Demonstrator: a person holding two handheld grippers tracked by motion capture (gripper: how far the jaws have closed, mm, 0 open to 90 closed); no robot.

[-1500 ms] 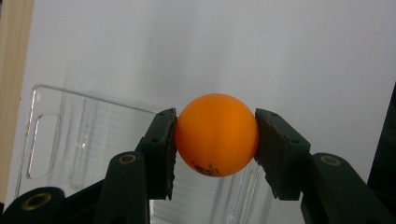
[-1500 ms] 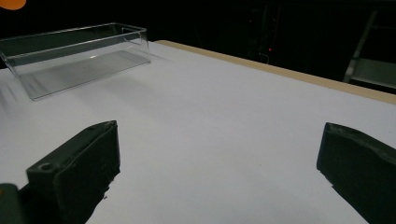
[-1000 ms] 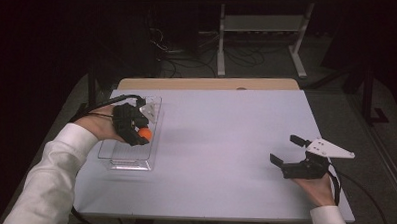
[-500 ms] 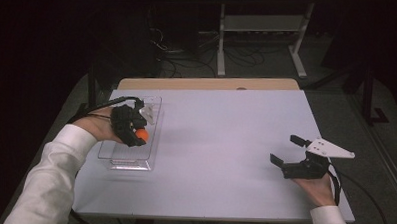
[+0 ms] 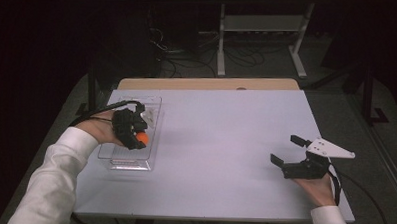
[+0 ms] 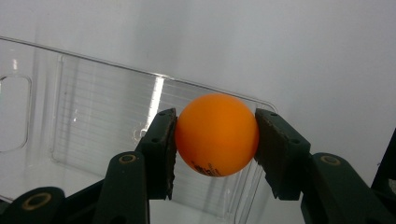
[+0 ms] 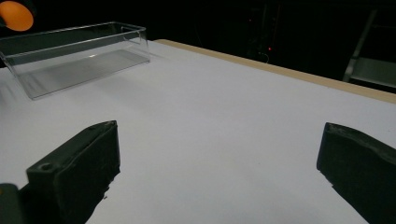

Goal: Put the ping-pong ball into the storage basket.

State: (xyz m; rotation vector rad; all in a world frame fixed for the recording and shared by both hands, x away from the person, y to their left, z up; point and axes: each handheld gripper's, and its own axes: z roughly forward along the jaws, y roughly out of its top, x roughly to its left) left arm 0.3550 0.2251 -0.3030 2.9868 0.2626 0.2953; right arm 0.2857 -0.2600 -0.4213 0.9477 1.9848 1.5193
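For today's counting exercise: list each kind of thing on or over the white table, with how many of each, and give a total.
Orange ball: 1
Clear plastic tray: 1
Gripper: 2, left gripper and right gripper
Total: 4

White sleeves (image 5: pixel 49 172); black gripper (image 5: pixel 290 155) (plate seemingly grey).

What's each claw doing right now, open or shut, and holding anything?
Left claw: shut on the orange ball, held over the clear plastic box.
Right claw: open, holding nothing, above the white table.
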